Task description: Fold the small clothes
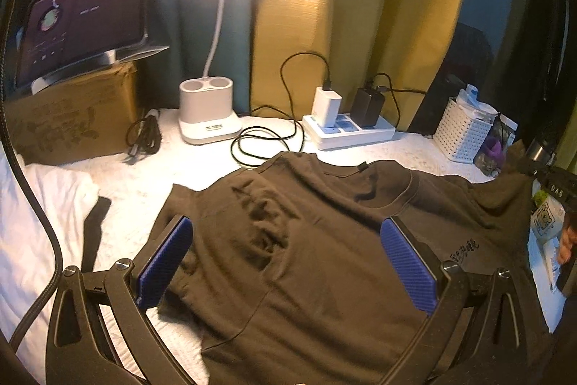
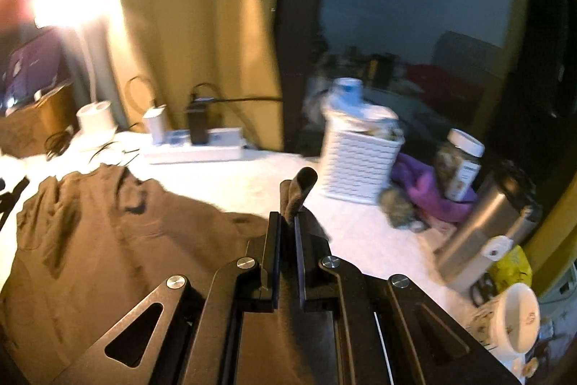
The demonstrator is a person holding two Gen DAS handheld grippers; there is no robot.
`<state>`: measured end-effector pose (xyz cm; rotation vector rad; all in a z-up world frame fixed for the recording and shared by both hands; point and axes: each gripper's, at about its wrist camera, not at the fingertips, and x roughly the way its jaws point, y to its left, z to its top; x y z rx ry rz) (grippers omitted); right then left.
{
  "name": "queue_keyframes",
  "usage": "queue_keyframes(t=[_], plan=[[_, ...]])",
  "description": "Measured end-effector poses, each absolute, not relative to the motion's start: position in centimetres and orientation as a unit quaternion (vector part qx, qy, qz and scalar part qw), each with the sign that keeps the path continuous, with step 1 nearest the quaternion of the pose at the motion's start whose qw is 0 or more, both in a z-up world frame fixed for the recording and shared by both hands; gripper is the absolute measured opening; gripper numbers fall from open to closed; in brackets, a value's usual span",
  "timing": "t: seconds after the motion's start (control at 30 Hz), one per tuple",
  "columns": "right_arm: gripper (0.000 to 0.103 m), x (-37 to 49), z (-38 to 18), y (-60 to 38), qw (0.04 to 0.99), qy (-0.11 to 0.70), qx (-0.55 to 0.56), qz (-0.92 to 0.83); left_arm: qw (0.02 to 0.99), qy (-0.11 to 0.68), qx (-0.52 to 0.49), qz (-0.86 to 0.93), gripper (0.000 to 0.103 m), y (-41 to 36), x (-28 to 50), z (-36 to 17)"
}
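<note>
A fold of the brown shirt point(image 2: 119, 240) is pinched in the right gripper point(image 2: 287, 222); the left gripper point(image 1: 285, 258) is held wide above it. The shirt is spread on white bedding point(image 1: 144, 175), its near hem cut off from view.

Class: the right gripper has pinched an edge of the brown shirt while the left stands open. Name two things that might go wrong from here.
1. The right gripper pinches only a narrow bunch of the brown shirt; it may slip out mid-fold.
2. The shirt's far edge lies close to the black charging cable by the power strip; dragging the cloth could snag it.
</note>
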<state>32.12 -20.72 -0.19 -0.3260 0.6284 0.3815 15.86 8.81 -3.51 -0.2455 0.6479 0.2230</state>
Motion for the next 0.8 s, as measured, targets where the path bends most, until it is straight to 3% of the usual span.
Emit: queue_keyframes(t=[0.53,0.67,0.73,0.8], plan=[[0.007,28.4,-9.4,-13.3,0.862,0.41,-0.164,0.247,0.93,0.324,-0.139,0.104,0.103,10.8,12.8,-5.1],[0.011,27.6,-11.5,-13.0,0.843,0.445,-0.158,0.256,0.928,0.328,-0.142,0.104,0.103,10.8,12.5,-5.4],[0.029,27.0,-11.8,-13.1,0.839,0.451,-0.151,0.263,0.927,0.331,-0.142,0.105,0.103,10.8,12.4,-5.5],[0.084,26.5,-11.7,-13.3,0.839,0.451,-0.146,0.268,0.926,0.334,-0.142,0.106,0.103,10.8,12.3,-5.5]])
